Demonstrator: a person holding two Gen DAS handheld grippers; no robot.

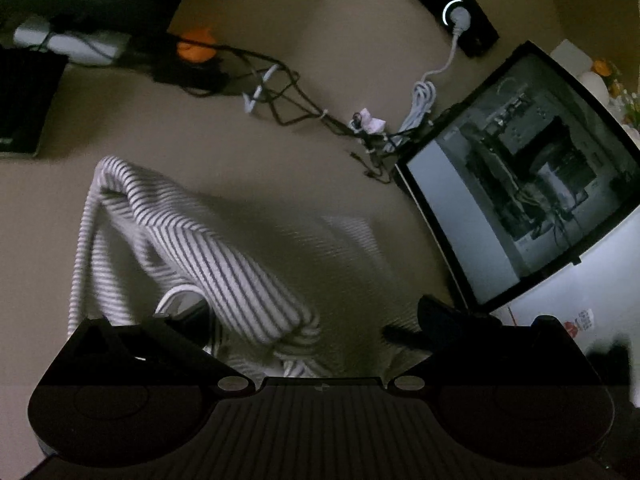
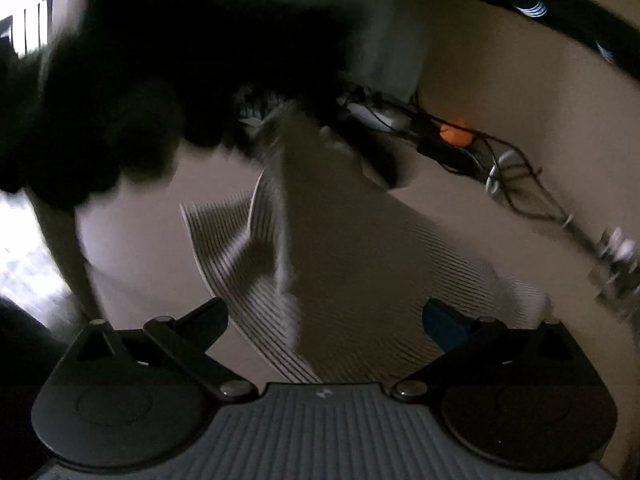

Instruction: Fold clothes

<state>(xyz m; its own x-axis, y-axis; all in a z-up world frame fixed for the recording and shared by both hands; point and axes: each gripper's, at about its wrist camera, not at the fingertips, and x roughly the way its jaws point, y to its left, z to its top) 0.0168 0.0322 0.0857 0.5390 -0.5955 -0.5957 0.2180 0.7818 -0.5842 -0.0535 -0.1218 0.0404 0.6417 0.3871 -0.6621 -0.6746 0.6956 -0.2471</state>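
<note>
A white garment with thin dark stripes (image 1: 208, 248) lies bunched on the beige table, one sleeve folded over in a long roll. My left gripper (image 1: 316, 320) is open just above its near part, with cloth between the spread fingers. In the right wrist view the same striped garment (image 2: 340, 280) spreads flat and blurred. My right gripper (image 2: 326, 316) is open over it, fingers wide apart and holding nothing. A dark blurred shape (image 2: 140, 72), probably the other gripper and arm, fills the upper left of that view.
A monitor (image 1: 532, 184) stands at the right in the left wrist view. A tangle of black and white cables (image 1: 280, 96) and an orange object (image 1: 198, 46) lie at the back of the table. A black bar with lit rings (image 1: 456, 12) is behind.
</note>
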